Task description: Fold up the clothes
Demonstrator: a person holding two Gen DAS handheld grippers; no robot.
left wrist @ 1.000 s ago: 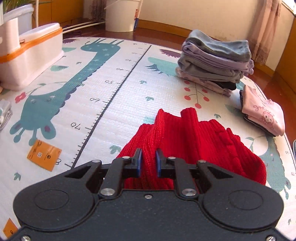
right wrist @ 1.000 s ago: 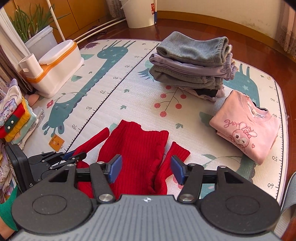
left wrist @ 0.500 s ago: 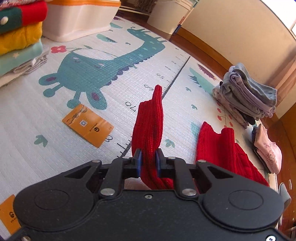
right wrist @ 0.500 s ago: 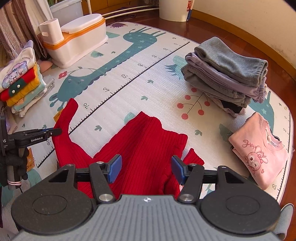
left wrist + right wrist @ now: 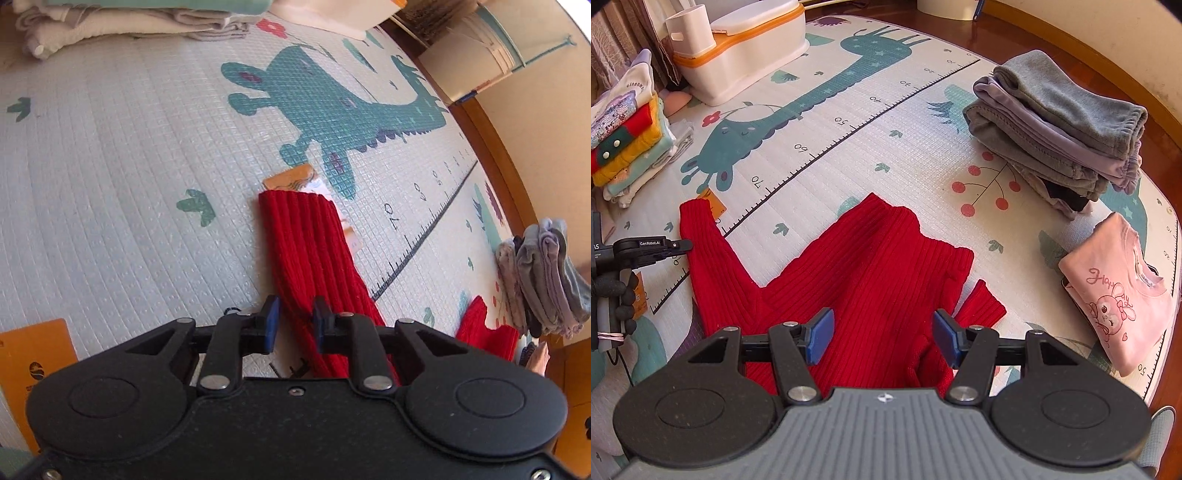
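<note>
Left wrist view: we see the left tool (image 5: 294,325) low over the mat (image 5: 110,184). Its jaws have just been easing open and stand a little apart. The sweater's (image 5: 306,243) sleeve runs between them, and the left pad (image 5: 272,325) looks just clear of the knit, so we'd call it let go. The sleeve lies flat and straight on the mat, with its cuff on top of an orange card (image 5: 291,177).

From the right wrist view, the sweater is spread out near the mat's near edge, with that sleeve stretched toward the left edge and the other one bunched at the body's right side. The right tool (image 5: 882,338) hangs above the body with its jaws wide apart and nothing pinched.

A grey pile (image 5: 1052,122) sits at the far right of the mat. A folded pink top (image 5: 1115,288) is at the right edge, and a colourful pile (image 5: 628,140) at the left edge.
</note>
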